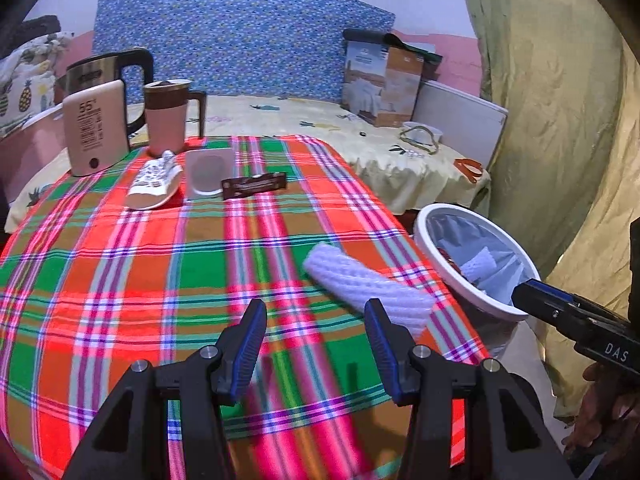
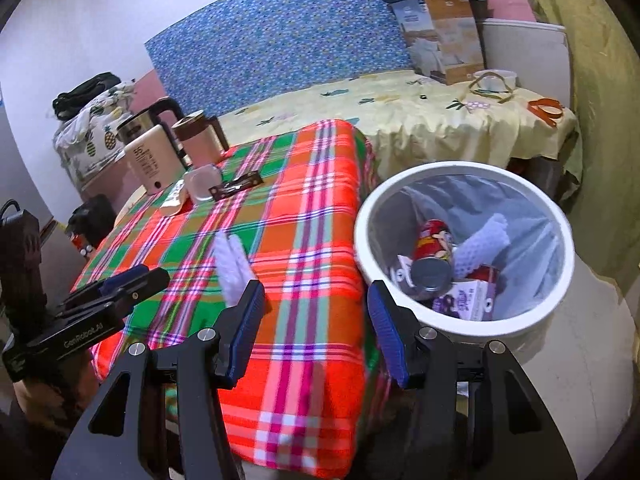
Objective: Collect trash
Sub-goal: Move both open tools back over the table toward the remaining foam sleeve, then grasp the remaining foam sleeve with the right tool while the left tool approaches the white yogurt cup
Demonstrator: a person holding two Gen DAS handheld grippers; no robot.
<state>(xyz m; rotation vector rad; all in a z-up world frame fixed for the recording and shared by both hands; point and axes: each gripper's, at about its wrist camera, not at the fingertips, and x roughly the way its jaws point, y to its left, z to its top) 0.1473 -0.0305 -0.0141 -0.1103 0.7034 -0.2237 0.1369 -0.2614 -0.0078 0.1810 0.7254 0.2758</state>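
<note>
At the far left of the counter (image 1: pixel 120 280), on its plaid cloth, stand a pink box (image 1: pixel 96 128) and a pink mug (image 1: pixel 166 118) with a steel kettle (image 1: pixel 108 68) behind them; just in front lie a crumpled white wrapper (image 1: pixel 154 184), a clear plastic lid (image 1: pixel 208 174) and a dark brown sachet (image 1: pixel 255 185), all well away from either tool. Nearer, the left tool (image 1: pixel 316 344) hangs over the cloth with its jaws wide apart and nothing between them. Ahead of it and slightly to its right lies the white foam net sleeve (image 1: pixel 368 288), flat on the cloth near the counter's right edge; its long axis runs diagonally, from upper left down to lower right, and its near end sits just by the right-hand finger. The left tool looks the nearer of the two, tilted down toward the cloth, so my guess is a short push forward and right, with a roll to bring the fingers across the sleeve's width. Beyond the edge stands the white bin (image 2: pixel 460 332), already holding a can, a carton and another foam sleeve. The right tool (image 2: pixel 316 320) hovers between counter edge and bin rim, tilted down, also spread wide and empty.
</note>
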